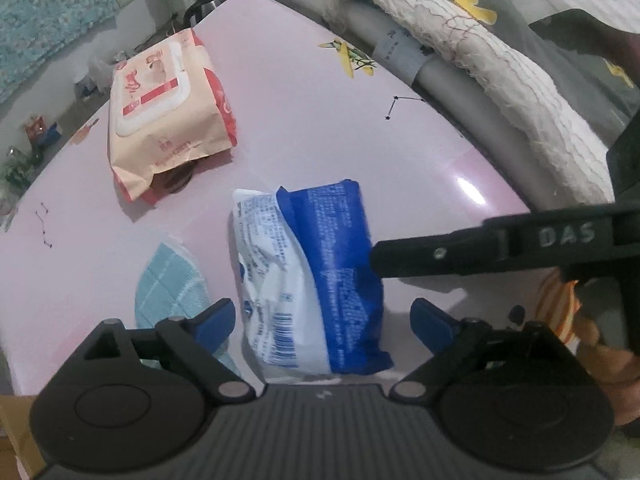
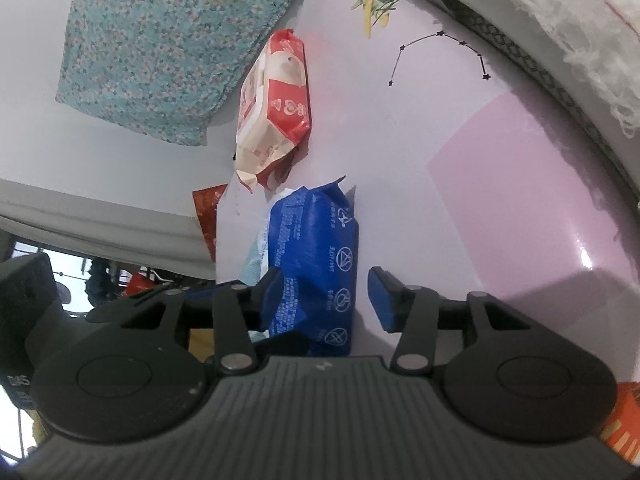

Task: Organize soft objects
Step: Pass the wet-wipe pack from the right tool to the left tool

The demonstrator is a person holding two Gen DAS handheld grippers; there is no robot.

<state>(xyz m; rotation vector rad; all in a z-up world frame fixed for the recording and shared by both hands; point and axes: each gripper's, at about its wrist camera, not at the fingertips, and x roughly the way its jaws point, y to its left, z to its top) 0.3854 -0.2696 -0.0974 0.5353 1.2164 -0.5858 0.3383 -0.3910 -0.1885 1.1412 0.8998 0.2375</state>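
1. Nearest my left camera is my left gripper, jaws spread wide, with the blue and white tissue pack lying between the blue pads but touched by neither that I can see.
2. My right gripper is also open around the same pack; its left pad looks to be against the pack's side, while the right pad stands clear.
3. In the left view, the pack's long axis runs from bottom centre up toward mid-frame, roughly along my left fingers, so closing would squeeze it across its short width.
4. In the left view, the right gripper's finger reaches in from the right edge, its tip at the pack's blue side.
5. Both grippers are about equally near, I judge.
6. The red wipes pack sits upper left on the pink table, well apart.
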